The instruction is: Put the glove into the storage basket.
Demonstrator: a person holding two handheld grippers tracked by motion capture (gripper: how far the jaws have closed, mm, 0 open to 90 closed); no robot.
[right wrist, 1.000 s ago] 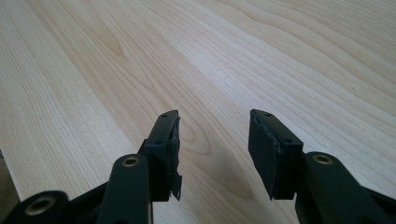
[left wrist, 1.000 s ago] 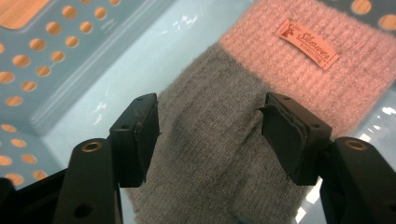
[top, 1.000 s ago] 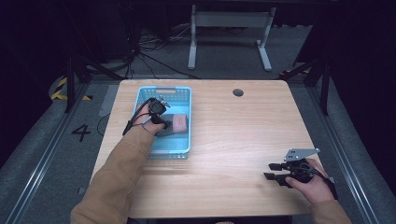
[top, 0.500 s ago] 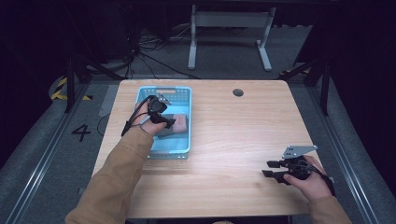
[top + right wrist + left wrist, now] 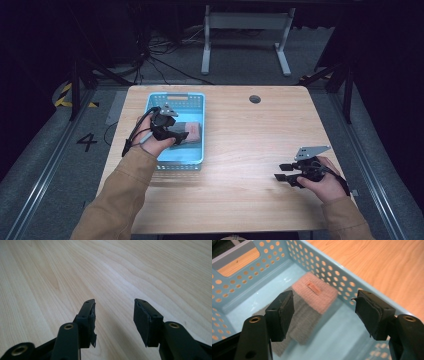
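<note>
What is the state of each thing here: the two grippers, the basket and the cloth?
Left gripper: open, holds nothing, above the cloth; jaws have just been opening.
Right gripper: open, holds nothing, over the table.
Basket: upright on the table, holds the cloth.
Cloth: folded, pink and grey, lies flat in the basket.

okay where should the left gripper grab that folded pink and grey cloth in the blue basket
Take the pink end of the folded cloth, coming straight down from above. It lies flat on the floor of the blue basket, close beside one wall, so a sideways approach looks blocked. The left gripper hangs open above it.
</note>
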